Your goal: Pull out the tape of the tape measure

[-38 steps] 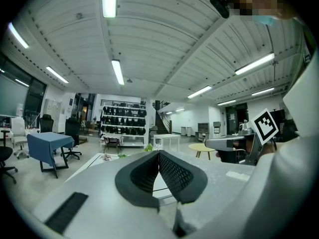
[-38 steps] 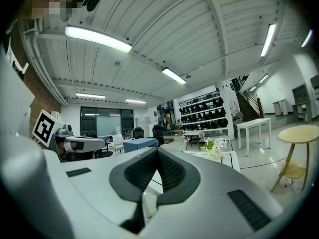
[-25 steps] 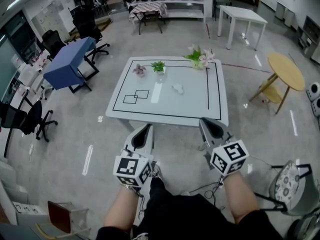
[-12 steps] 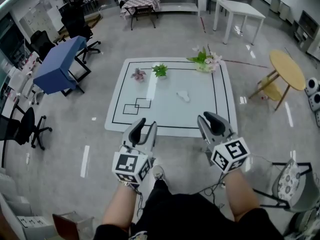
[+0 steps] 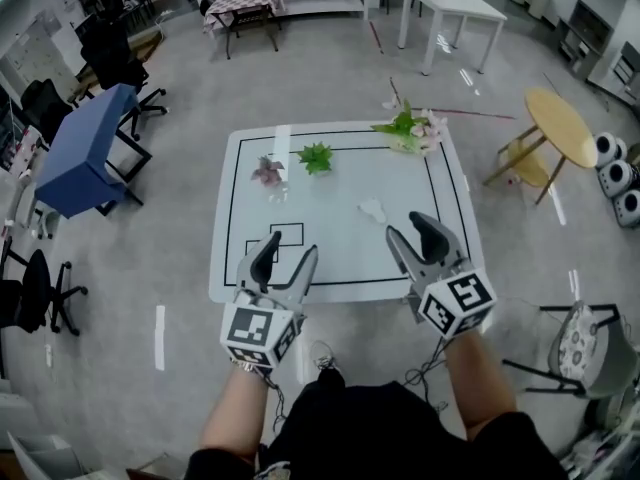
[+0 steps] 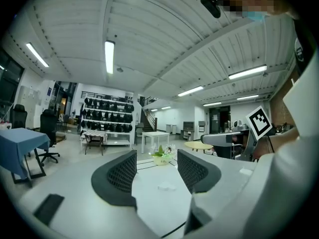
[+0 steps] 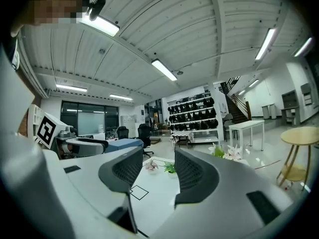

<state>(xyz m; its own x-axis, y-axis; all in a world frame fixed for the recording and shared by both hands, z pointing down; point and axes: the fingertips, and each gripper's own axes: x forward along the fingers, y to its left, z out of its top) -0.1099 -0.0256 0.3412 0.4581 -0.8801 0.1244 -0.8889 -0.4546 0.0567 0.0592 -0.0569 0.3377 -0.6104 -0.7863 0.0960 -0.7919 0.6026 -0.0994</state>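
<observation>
A small white object [image 5: 372, 209], likely the tape measure, lies right of centre on the white table [image 5: 340, 258] with the black border line. The left gripper view shows it as a pale lump [image 6: 166, 186] far beyond the jaws. My left gripper [image 5: 285, 255] hovers over the table's near edge, and its jaws are opening with nothing between them [image 6: 156, 171]. My right gripper [image 5: 420, 232] hangs just short of the white object. Its jaws are opening too, and they are empty [image 7: 158, 171].
On the table's far side stand a pink flower pot [image 5: 267, 171], a green plant [image 5: 316, 157] and a bouquet [image 5: 409, 130]. A blue table [image 5: 75, 154] is at the left, a round wooden table [image 5: 559, 126] at the right, a stool [image 5: 582, 343] near my right arm.
Both grippers have gone from shut to open. They and the view have moved forward, so the grippers now reach over the table's near edge.
</observation>
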